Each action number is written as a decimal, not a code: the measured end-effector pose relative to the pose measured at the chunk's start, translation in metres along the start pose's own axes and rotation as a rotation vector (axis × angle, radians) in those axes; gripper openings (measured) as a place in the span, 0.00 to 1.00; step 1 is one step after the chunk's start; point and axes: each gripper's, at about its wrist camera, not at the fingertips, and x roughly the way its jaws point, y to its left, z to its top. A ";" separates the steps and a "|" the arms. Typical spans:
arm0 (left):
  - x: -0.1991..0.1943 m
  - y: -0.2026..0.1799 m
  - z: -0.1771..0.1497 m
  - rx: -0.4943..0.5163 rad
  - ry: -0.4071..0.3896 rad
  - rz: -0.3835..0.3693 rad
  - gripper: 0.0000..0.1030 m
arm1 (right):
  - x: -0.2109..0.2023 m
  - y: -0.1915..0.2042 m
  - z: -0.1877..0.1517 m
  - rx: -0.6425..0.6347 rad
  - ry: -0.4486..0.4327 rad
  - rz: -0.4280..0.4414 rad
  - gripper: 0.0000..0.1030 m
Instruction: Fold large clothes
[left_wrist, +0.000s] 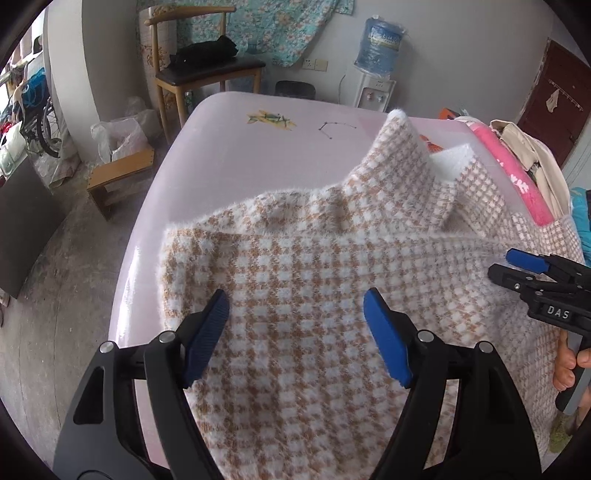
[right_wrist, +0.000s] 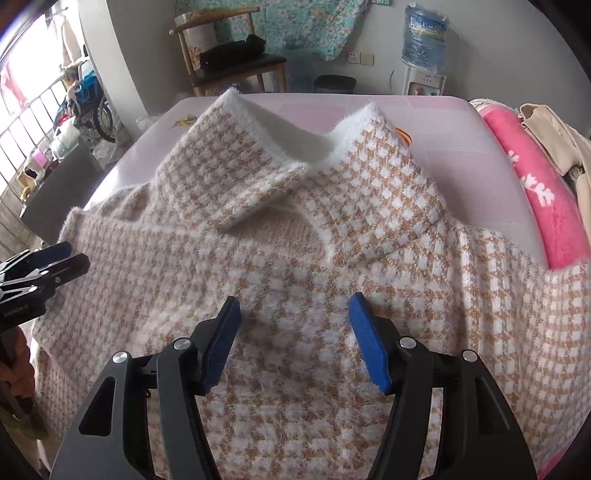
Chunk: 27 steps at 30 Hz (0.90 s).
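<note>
A fuzzy tan-and-white houndstooth sweater lies spread on a pale pink table, its white-lined collar standing up at the far side. My left gripper is open and empty just above the sweater's left part. My right gripper is open and empty above the sweater's middle, below the collar. The right gripper also shows at the right edge of the left wrist view, and the left gripper at the left edge of the right wrist view.
A pink towel and beige clothes are piled at the table's right edge. Behind the table stand a wooden chair with a black item, a water dispenser and a wooden stool on the floor at left.
</note>
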 end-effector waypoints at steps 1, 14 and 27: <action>-0.008 -0.005 -0.003 0.020 -0.011 -0.008 0.70 | -0.006 0.005 -0.002 -0.008 -0.006 0.032 0.61; -0.019 -0.054 -0.056 0.143 0.086 0.008 0.78 | -0.031 0.037 -0.045 -0.108 -0.021 -0.008 0.75; -0.011 -0.062 -0.058 0.101 0.085 0.025 0.82 | -0.034 0.002 -0.063 0.001 -0.013 -0.068 0.78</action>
